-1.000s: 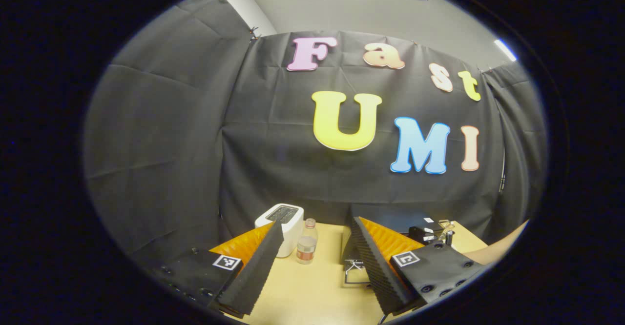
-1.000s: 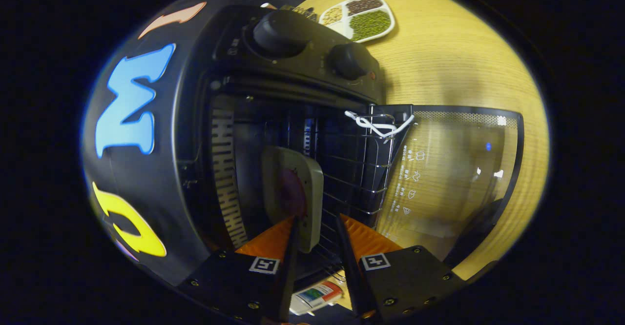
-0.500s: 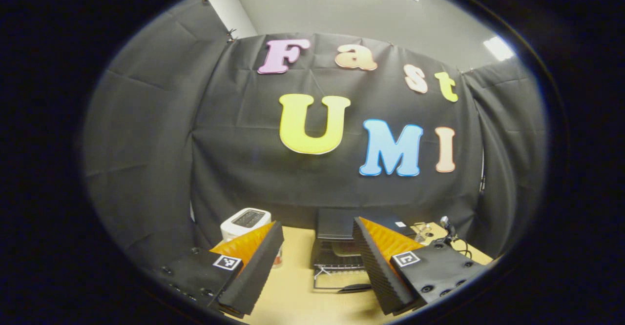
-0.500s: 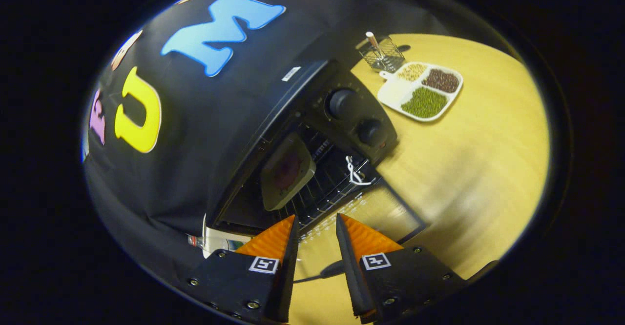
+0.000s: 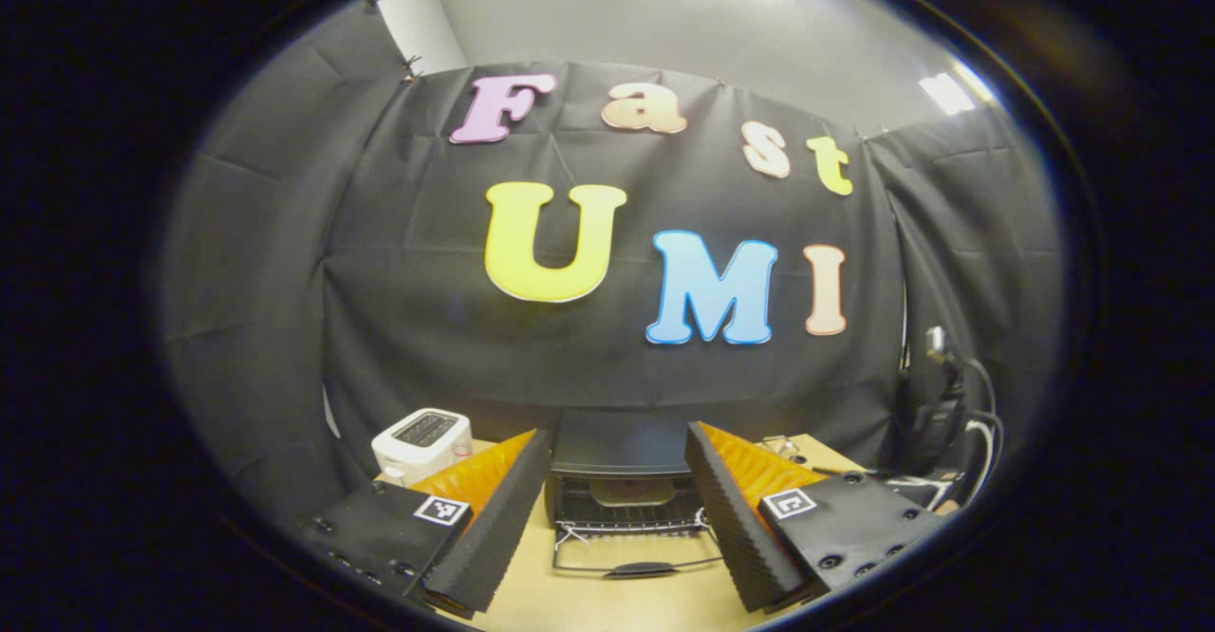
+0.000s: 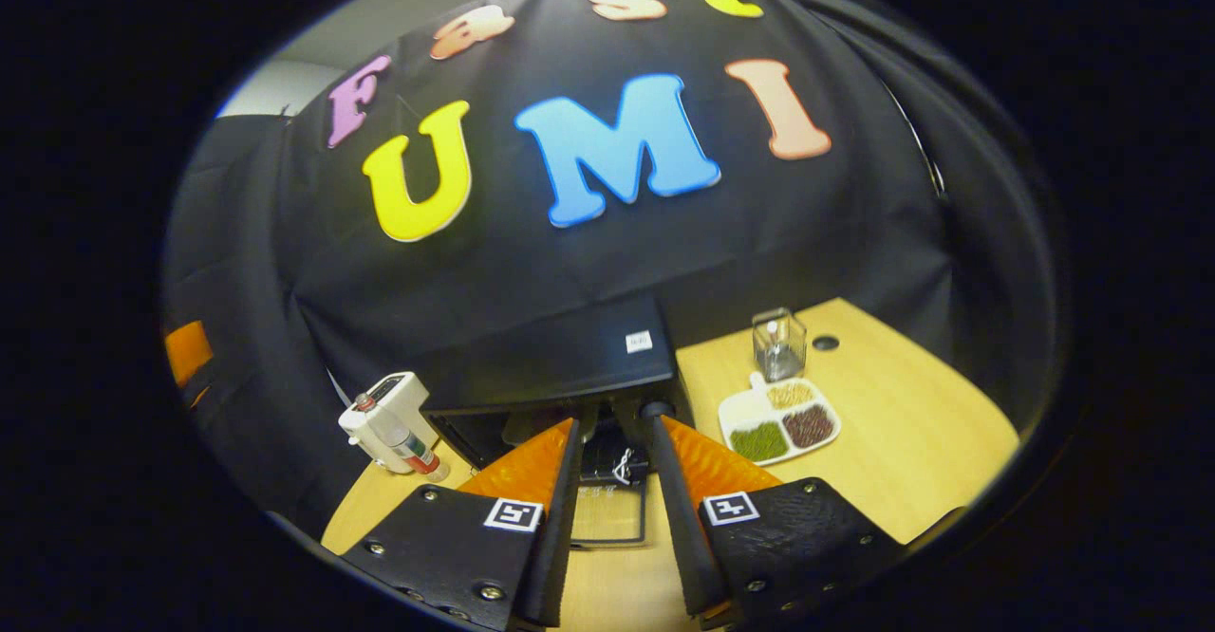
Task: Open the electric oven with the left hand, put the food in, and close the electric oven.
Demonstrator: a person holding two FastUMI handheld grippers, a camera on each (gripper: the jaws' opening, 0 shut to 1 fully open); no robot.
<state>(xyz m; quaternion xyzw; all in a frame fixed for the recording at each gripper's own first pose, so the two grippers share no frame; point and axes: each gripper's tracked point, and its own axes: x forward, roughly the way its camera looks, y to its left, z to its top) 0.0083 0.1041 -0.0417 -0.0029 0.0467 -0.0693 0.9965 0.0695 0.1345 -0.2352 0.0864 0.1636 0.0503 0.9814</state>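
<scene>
The black electric oven (image 5: 619,444) stands at the back of the wooden table, straight ahead between my left gripper's fingers. Its glass door (image 5: 638,556) lies folded down flat, handle toward me. A pale plate of food (image 5: 626,492) rests on the wire rack inside. My left gripper (image 5: 617,435) is open and empty, held back from the door. In the right gripper view the oven (image 6: 560,366) appears from above with its door (image 6: 612,518) down. My right gripper (image 6: 612,423) hovers above and in front of the door, its fingers a little apart with nothing between them.
A white toaster (image 5: 422,437) stands left of the oven, with a small bottle (image 6: 403,437) beside it. Right of the oven are a sectioned dish of beans (image 6: 778,418) and a clear glass container (image 6: 780,344). Cables hang at the far right (image 5: 949,404).
My right gripper drew back out of the oven and levelled, leaving the plate on the rack. My left gripper swung until the oven came between its fingers.
</scene>
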